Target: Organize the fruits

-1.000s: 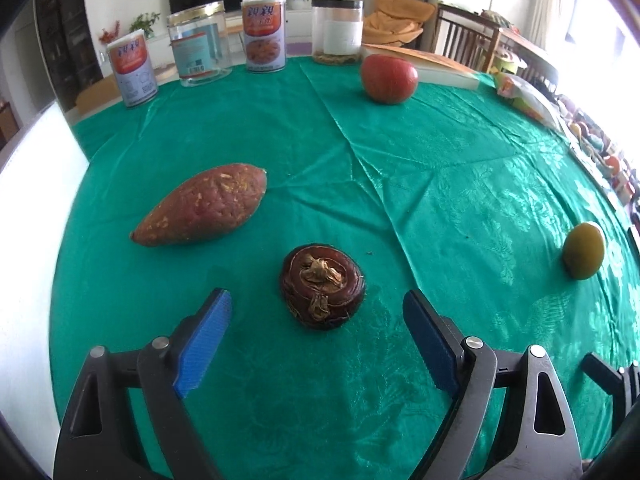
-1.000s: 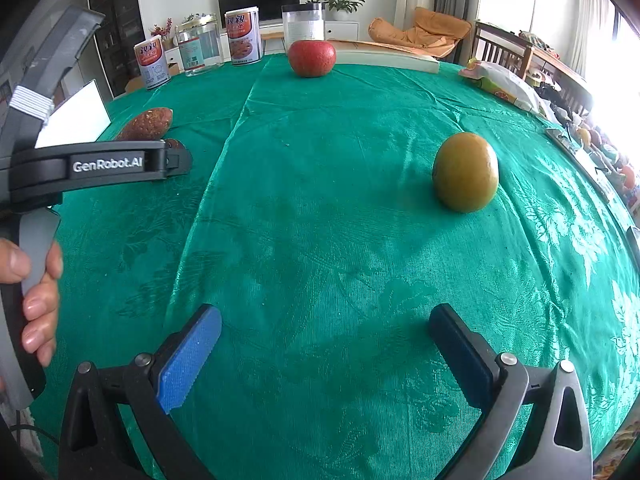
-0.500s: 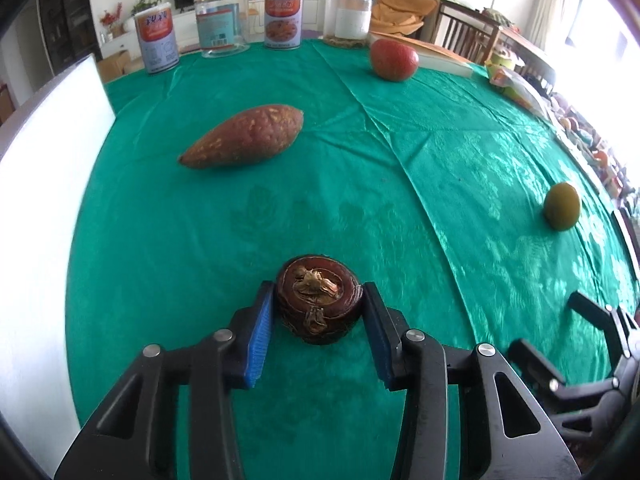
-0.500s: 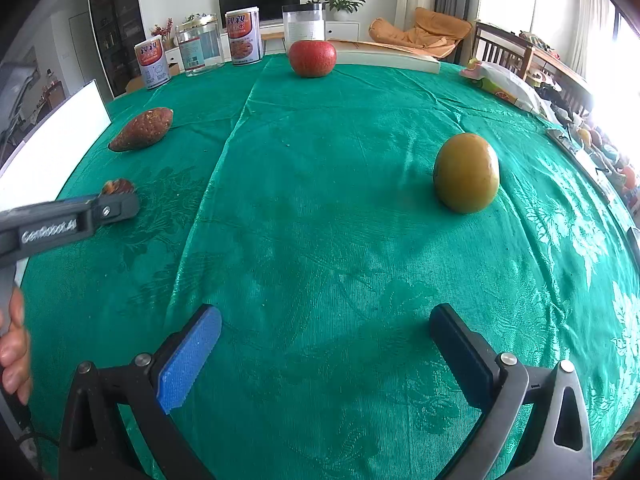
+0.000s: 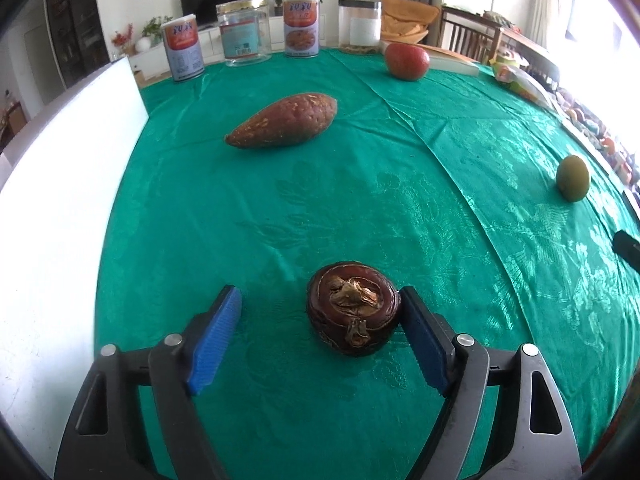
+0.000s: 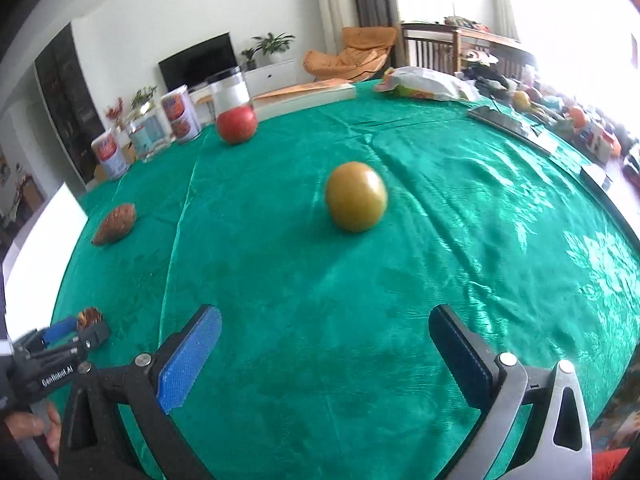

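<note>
A dark brown water chestnut [image 5: 353, 309] lies on the green cloth between the fingers of my left gripper [image 5: 320, 334], against the right pad; the jaws are open and the left pad stands apart. A sweet potato [image 5: 285, 121] lies farther back, a red apple [image 5: 406, 61] at the far edge, a green-yellow fruit [image 5: 573, 178] at the right. My right gripper [image 6: 326, 354] is open and empty, with the green-yellow fruit [image 6: 356, 196] ahead of it. The right wrist view also shows the apple [image 6: 237, 124], the sweet potato [image 6: 115, 224] and the left gripper [image 6: 68, 336] at the lower left.
Several cans and jars [image 5: 244, 36] stand along the far edge, with a book [image 5: 452, 62] beside the apple. A white board [image 5: 56, 208] borders the table on the left. A snack bag [image 6: 428, 84] and a dark flat item [image 6: 512, 126] lie at the far right.
My left gripper, shut on the water chestnut half a second ago, has opened; the chestnut now rests on the cloth. My right gripper has turned, so the green-yellow fruit sits nearer centre.
</note>
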